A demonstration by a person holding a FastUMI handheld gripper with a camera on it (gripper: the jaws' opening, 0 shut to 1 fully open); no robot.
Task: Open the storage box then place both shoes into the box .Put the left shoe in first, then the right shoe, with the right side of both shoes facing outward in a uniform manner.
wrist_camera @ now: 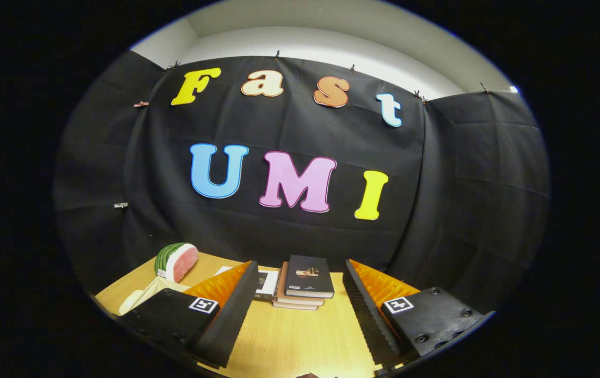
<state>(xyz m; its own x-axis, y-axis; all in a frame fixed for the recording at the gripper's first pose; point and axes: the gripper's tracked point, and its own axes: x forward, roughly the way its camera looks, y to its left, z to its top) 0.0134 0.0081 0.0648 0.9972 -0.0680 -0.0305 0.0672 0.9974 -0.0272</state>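
My gripper (300, 273) is open and held high, looking at the booth wall, with nothing between its fingers. The left finger (229, 302) and the right finger (368, 304) frame a strip of the wooden table (289, 336). A pale, rounded thing (145, 296) peeks out just left of the left finger; I cannot tell what it is.
A stack of books (305, 286) with a dark cover on top lies on the table beyond the fingers, and another book (266, 283) lies flat beside it. A watermelon slice model (178, 261) stands at the far left of the table, near the black cloth wall.
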